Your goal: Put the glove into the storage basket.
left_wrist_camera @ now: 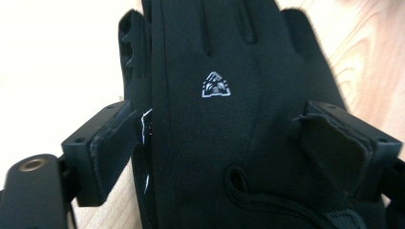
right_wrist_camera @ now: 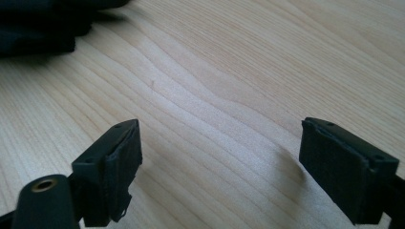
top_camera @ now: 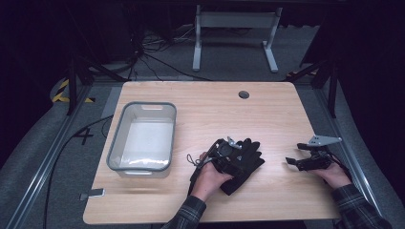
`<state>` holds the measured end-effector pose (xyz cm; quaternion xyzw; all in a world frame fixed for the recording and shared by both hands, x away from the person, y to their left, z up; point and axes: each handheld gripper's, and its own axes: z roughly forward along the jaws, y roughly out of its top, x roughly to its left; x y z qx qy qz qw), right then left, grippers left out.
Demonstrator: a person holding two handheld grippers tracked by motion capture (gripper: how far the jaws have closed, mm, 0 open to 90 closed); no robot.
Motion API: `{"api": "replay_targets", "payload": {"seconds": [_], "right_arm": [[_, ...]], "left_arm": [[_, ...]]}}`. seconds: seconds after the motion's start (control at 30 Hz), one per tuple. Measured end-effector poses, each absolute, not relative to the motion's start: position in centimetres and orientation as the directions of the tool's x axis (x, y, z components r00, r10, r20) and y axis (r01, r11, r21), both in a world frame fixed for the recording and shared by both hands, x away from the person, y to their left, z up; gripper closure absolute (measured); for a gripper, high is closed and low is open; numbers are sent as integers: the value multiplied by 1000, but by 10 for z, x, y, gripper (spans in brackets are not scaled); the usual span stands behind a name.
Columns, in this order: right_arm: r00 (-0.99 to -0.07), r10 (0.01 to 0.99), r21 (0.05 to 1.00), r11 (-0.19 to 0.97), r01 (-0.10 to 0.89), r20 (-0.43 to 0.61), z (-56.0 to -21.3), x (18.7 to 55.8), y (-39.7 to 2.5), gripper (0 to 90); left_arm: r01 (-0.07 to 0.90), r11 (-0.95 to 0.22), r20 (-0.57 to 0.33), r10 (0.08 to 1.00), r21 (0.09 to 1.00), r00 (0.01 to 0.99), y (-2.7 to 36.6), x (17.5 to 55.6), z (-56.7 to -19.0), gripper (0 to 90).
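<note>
- I count two black fabric gloves (left_wrist_camera: 210, 109), stacked; my left gripper (left_wrist_camera: 219, 143) has jaws spread around them
- one grey plastic tub (top_camera: 142, 138); one light wooden table (top_camera: 267, 114)
- my right gripper (right_wrist_camera: 219, 157) is spread, holding nothing

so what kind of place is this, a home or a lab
Most likely a lab or recording workspace: a wooden table on grey carpet, loose cables across the floor, and yellow-black hazard tape beside metal rails.

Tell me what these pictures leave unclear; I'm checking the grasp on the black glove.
- Black glove, left gripper view: cuff cut off by the bottom edge; fingertips by the top.
- Left tongs, high view: too small to judge jaw contact.
- Grey bin, high view: glare on its floor.
</note>
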<state>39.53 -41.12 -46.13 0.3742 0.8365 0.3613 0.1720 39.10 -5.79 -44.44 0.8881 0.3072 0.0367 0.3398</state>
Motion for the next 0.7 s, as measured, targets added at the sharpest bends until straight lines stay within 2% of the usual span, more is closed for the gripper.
{"api": "replay_targets", "payload": {"seconds": [0.17, 0.33, 0.47, 0.53, 0.63, 0.67, 0.7], "right_arm": [[-662, 750, 735, 458, 500, -17, -461, 395, -411, 154], [-666, 746, 735, 464, 494, -24, -461, 395, -411, 154], [-666, 746, 734, 466, 494, -25, -461, 395, -411, 154], [-666, 746, 733, 466, 495, -24, -461, 395, -411, 154], [-667, 745, 733, 468, 495, -25, -461, 395, -411, 154], [-670, 742, 731, 470, 494, -24, -462, 395, -410, 154], [-670, 742, 730, 472, 495, -26, -462, 395, -410, 154]], "left_arm": [[522, -606, -128, 572, 600, 810, -61, 394, -456, 82], [515, -606, -130, 564, 606, 816, -60, 393, -458, 107], [504, -609, -141, 543, 613, 828, -57, 393, -456, 225], [498, -610, -149, 531, 617, 834, -54, 394, -455, 318], [500, -606, -160, 525, 619, 836, -53, 395, -455, 375], [492, -613, -181, 498, 619, 848, -51, 396, -454, 473], [492, -613, -190, 491, 619, 850, -51, 396, -454, 512]]}}
